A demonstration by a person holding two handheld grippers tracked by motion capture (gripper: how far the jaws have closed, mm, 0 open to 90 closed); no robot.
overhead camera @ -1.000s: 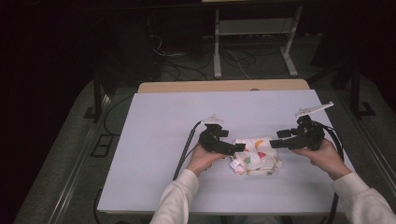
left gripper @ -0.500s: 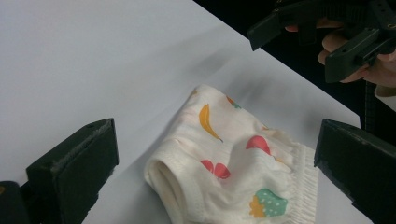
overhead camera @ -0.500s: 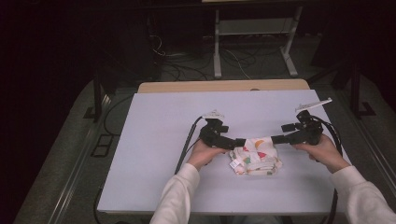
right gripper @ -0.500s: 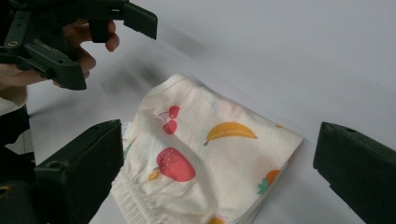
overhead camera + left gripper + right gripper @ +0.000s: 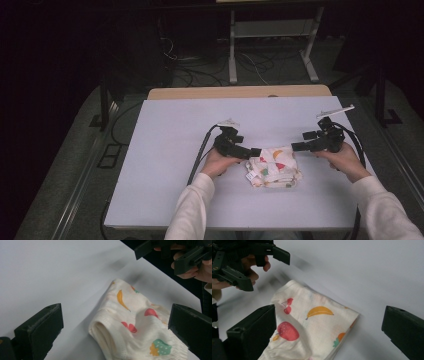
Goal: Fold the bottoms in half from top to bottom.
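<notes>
Folded fruit-print cloth [image 5: 273, 166] lies flat on the white desk [image 5: 165, 150], near front edge, betw. both tools. Left hand-held gripper [image 5: 252, 151] at cloth's left corner, jaws wide, nothing held. Right hand-held gripper [image 5: 301, 141] just right of it, wide after just opening, empty.

Cream cloth [image 5: 273, 166], printed with fruit: yellow bananas, red cherries and strawberries, one teal strawberry, a touch of orange. Lay on a pale lilac-white table [image 5: 165, 150] with a tan wooden edge at the far side. Black left gripper [image 5: 254, 152] and black right gripper [image 5: 302, 140], each with a black cable. White sleeves [image 5: 190, 210]. Grey floor [image 5: 75, 165], dark surroundings.
</notes>
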